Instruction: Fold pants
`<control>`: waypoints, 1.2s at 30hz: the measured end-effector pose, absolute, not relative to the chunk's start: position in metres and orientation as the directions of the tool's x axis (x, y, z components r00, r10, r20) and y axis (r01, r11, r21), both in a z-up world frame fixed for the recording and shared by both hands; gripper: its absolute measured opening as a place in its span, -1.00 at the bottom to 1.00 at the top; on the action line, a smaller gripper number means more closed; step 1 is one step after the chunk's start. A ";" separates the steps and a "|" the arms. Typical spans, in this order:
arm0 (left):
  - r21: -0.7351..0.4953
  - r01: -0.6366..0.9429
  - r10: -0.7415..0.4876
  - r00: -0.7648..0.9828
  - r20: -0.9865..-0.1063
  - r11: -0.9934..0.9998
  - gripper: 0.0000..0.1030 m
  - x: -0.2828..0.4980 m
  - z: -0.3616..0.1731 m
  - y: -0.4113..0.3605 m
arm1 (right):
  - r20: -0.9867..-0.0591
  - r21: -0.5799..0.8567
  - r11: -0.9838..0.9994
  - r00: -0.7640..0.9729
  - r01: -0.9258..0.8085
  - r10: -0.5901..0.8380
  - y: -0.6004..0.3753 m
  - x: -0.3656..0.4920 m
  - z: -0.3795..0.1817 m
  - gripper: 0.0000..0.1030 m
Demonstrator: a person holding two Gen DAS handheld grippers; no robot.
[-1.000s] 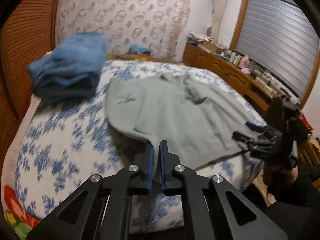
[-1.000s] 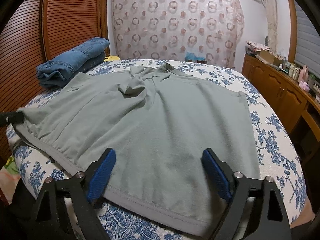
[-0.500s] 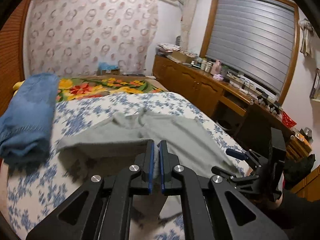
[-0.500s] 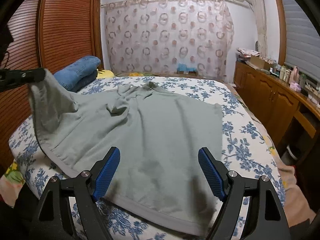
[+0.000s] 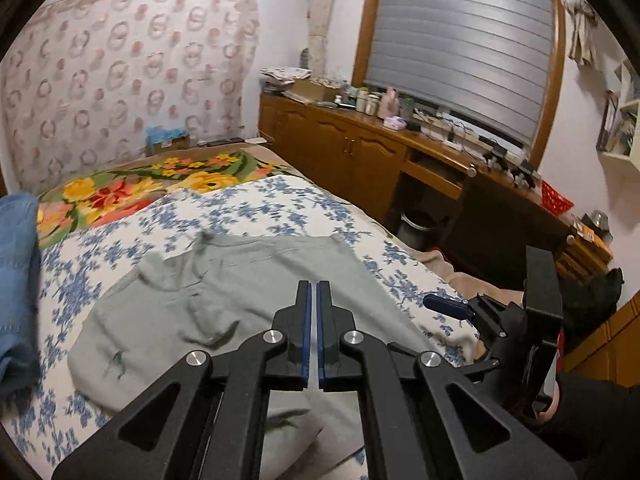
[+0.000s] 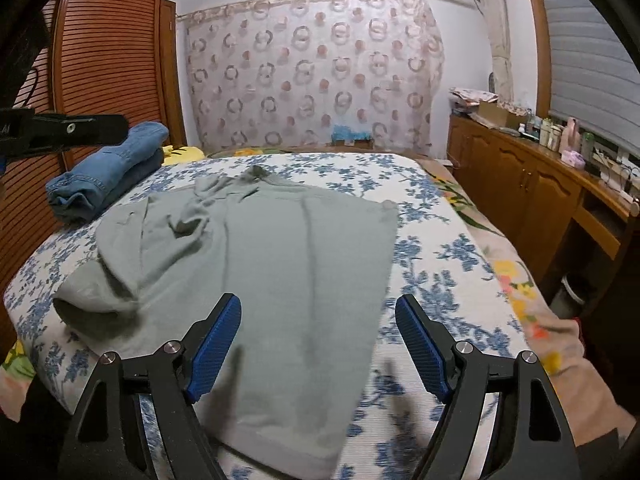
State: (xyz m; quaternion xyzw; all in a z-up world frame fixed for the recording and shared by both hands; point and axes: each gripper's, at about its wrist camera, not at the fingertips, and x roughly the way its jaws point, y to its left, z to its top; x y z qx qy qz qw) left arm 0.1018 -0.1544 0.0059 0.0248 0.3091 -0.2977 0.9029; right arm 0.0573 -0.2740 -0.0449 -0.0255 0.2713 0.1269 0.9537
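Here the grey-green soft cotton pants (image 6: 276,264) lie spread on the bed with the white, blue-flowered cover (image 6: 436,264), directly ahead of and under both claws. The left claw (image 5: 313,332) has its blue-lined jaws pressed together with only a thin slit between them; no cloth shows in that slit, and the grey fabric lies below and beyond its tips. A rumpled, doubled-over part of the pants sits ahead and to the left of this claw. The right claw (image 6: 320,344) stands wide apart, gripping nothing, its left blue pad (image 6: 216,348) over the near edge of the fabric and its right pad over the bare flowered cover just beside the pants' straight edge. Far ahead and to the left of the right claw a folded stack of blue denim jeans (image 6: 108,168) rests at the bed's edge. To the right of both claws runs a long brown wooden cabinet (image 6: 532,192).
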 end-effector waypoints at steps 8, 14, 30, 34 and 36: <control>-0.079 0.503 -0.444 0.666 -0.599 0.861 -0.71 0.104 0.003 -0.154 | -0.515 0.065 0.953 0.809 -0.295 0.285 -0.272 0.052 -0.042 0.57; -0.069 0.435 -0.382 0.691 -0.613 0.898 0.06 0.102 -0.013 -0.120 | -0.528 0.103 0.926 0.769 -0.363 0.361 -0.261 0.058 -0.044 -0.04; -0.090 0.296 -0.272 0.661 -0.699 0.951 0.53 0.076 -0.079 -0.044 | -0.590 0.185 0.806 0.592 -0.562 0.548 -0.209 0.092 -0.042 -0.19; -0.107 0.283 -0.274 0.659 -0.700 0.953 0.53 0.071 -0.086 -0.037 | -0.632 0.174 0.782 0.541 -0.599 0.555 -0.193 0.100 -0.050 -0.30; -0.113 0.278 -0.275 0.661 -0.698 0.954 0.53 0.070 -0.086 -0.035 | -0.650 0.166 0.773 0.521 -0.612 0.553 -0.184 0.104 -0.053 -0.74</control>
